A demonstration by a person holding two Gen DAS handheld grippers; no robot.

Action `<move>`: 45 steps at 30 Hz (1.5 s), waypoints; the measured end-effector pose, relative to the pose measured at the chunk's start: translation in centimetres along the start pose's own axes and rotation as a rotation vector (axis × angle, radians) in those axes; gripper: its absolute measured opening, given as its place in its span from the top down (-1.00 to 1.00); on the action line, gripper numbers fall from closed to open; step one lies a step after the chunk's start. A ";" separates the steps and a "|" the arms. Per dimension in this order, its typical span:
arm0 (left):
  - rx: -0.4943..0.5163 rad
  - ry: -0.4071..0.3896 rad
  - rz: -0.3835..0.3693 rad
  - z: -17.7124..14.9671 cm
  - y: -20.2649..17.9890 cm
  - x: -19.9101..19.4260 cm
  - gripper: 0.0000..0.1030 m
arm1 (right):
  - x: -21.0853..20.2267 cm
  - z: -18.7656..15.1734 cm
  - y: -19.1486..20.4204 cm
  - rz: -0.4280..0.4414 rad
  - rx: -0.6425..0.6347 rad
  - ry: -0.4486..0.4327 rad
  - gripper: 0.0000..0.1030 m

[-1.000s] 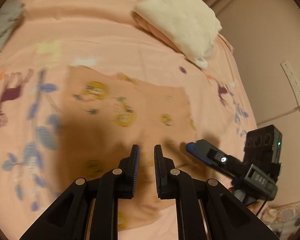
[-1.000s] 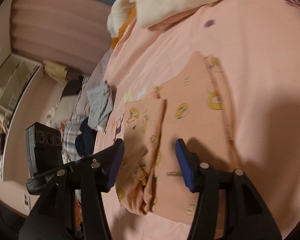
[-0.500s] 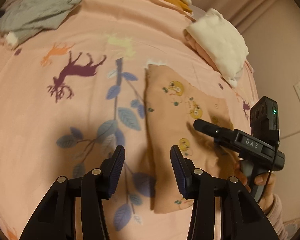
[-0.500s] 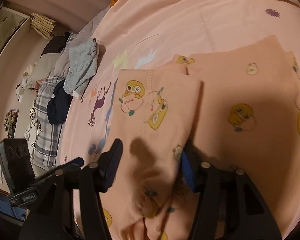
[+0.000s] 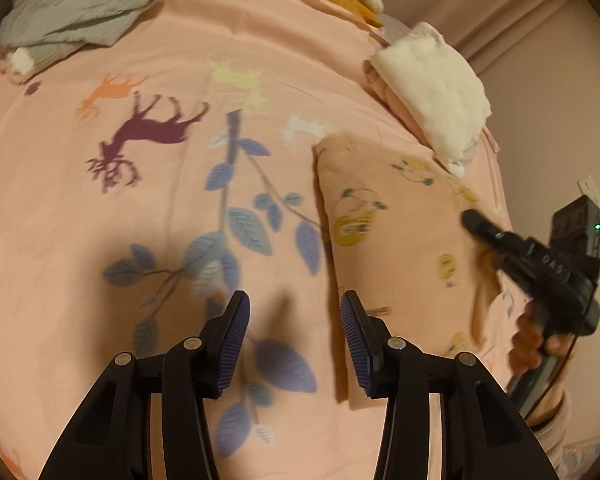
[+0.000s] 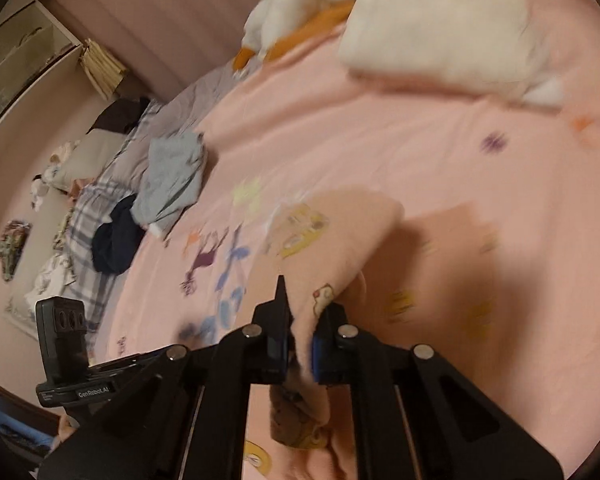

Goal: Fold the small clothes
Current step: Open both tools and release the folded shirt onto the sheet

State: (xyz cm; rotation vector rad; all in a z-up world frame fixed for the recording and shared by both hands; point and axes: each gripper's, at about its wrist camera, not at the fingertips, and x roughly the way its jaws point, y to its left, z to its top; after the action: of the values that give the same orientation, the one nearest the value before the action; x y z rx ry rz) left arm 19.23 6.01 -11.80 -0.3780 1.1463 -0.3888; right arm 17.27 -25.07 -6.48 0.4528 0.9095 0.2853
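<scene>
Soft peach garment with yellow cartoon prints lies partly folded on my pink printed bedsheet; my right gripper just closed, ribbed fingers pinching a raised fold. Left gripper fingers apart over bare sheet beside it

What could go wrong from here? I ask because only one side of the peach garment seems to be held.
1. The right tongs have just closed on a bunched fold of the peach cartoon-print garment; lifting may drag the folded layers askew.
2. The left tongs are open over the bedspread, beside the garment's edge, holding nothing, so the far side could slide.
</scene>
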 end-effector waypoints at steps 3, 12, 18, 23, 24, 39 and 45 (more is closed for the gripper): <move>0.028 0.013 -0.023 0.1 -1.9 1.0 0.13 | -1.2 0.0 -2.4 -0.058 0.027 0.001 0.83; 0.154 0.060 -0.062 -0.2 -7.8 4.7 0.12 | 0.5 -2.0 -8.5 -0.132 0.176 0.037 0.53; 0.321 0.069 -0.069 -1.9 -10.7 5.7 0.13 | -2.3 -1.0 -6.2 -0.168 0.042 -0.088 0.44; 0.390 0.111 -0.046 -3.2 -10.9 7.0 0.30 | -2.9 -3.7 -3.3 -0.085 -0.101 -0.005 0.65; 0.401 0.125 -0.040 -3.6 -10.8 7.4 0.30 | -2.8 -4.6 -2.9 -0.082 -0.124 0.022 0.65; 0.414 0.133 -0.013 -7.2 -10.0 6.0 0.30 | -4.5 -11.4 -3.9 -0.181 -0.172 0.139 0.62; 0.426 0.076 0.040 -7.2 -10.5 4.7 -0.01 | -6.7 -11.3 -3.5 -0.127 -0.115 0.072 0.34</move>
State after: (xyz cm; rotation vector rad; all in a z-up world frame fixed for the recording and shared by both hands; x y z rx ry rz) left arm 13.19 -6.04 -13.18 0.0324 1.1088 -0.6012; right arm 4.37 -28.04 -9.58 0.2785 0.9820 0.2379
